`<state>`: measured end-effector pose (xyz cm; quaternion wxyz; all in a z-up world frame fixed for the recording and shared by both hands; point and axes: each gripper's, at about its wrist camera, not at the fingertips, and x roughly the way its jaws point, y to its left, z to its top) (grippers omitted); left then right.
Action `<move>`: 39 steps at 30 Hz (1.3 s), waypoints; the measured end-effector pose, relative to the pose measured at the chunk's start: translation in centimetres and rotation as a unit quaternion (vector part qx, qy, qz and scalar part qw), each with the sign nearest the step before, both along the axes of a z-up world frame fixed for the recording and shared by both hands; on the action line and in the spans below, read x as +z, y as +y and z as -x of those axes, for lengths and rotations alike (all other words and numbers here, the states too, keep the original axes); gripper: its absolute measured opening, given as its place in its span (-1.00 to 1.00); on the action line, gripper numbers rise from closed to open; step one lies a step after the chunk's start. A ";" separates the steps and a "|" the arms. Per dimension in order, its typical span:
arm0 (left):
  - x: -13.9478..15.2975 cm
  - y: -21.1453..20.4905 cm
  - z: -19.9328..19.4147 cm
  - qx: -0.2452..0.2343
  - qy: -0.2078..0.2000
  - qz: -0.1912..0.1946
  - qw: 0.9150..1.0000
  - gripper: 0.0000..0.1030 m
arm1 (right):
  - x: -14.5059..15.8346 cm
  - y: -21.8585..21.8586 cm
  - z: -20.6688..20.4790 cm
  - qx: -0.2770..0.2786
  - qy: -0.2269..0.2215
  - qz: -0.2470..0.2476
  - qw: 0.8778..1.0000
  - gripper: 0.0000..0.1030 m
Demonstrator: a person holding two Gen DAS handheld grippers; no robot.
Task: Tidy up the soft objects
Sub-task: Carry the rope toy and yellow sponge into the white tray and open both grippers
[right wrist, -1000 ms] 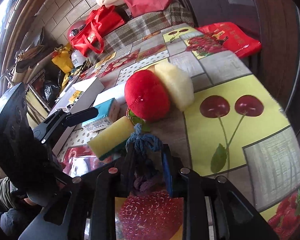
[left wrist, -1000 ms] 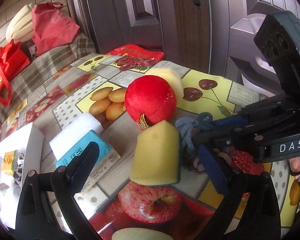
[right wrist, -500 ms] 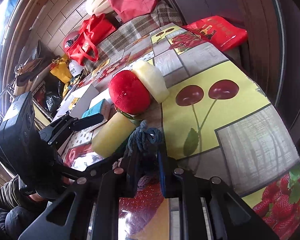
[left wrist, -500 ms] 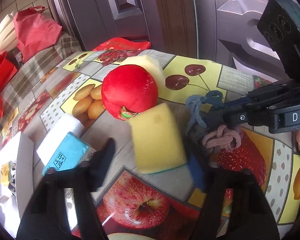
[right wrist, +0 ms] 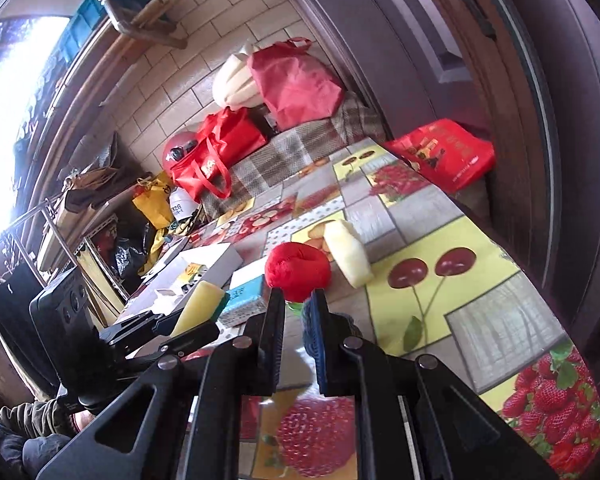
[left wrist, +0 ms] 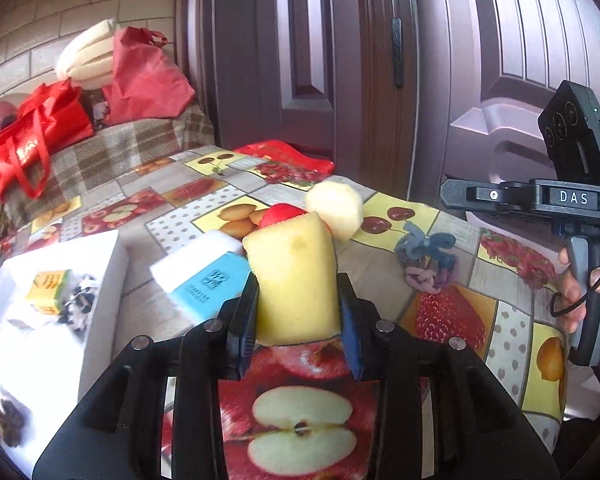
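Our left tool [left wrist: 298, 312] has just clamped the yellow sponge [left wrist: 294, 280] and lifted it, our right tool [right wrist: 296, 312] pinches the yarn knot [left wrist: 426, 256], so both can go to the white box [left wrist: 60, 280] at nine o'clock.

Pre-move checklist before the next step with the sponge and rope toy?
1. Left gripper on yellow sponge: ok; jaws have just been closing, pads pressing both its sides.
2. Sponge off the tablecloth: ok, looks lifted.
3. Right gripper holding rope toy: not ok; shut, toy lies on the tablecloth.
4. White box has free space: ok.
5. Path to box: not ok, tissue pack lies between.
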<state>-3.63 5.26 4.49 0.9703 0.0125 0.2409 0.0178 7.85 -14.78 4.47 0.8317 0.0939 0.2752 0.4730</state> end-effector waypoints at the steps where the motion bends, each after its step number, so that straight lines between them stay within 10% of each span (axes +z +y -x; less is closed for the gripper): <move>1: 0.1 0.7 0.9 0.010 -0.006 0.004 1.000 -0.33 | 0.3 0.6 0.5 0.006 -0.010 0.002 1.000 -0.78; 7: 0.3 3.6 3.5 0.046 -0.028 0.039 0.998 -0.32 | 1.1 1.4 1.1 -0.036 -0.053 0.049 0.997 -0.66; 9: 0.3 3.7 3.6 0.046 -0.030 0.043 0.998 -0.32 | 0.5 2.0 0.8 -0.042 -0.047 0.092 0.994 0.23; 11: 0.3 3.4 3.8 0.042 -0.034 0.039 0.998 -0.32 | -0.5 3.2 0.6 -0.025 -0.039 0.131 0.990 0.67; 19: 0.5 3.1 4.5 0.040 -0.046 0.033 0.998 -0.31 | -4.7 10.2 2.1 0.039 -0.069 0.305 0.949 0.64; 21: 0.5 3.3 4.8 0.044 -0.050 0.034 0.997 -0.31 | -5.5 10.9 2.5 0.045 -0.074 0.332 0.939 0.25; 23: 0.6 3.5 5.1 0.051 -0.055 0.034 0.997 -0.31 | -5.0 10.6 3.0 0.064 -0.078 0.314 0.944 -0.55; 33: 1.0 7.6 8.9 0.132 -0.091 0.012 0.987 -0.31 | 2.2 10.8 6.1 0.030 -0.139 0.087 0.986 -0.54; 39: 1.3 14.1 11.8 0.222 -0.104 0.033 0.969 -0.31 | 2.6 17.3 6.8 0.085 -0.118 0.064 0.987 -0.54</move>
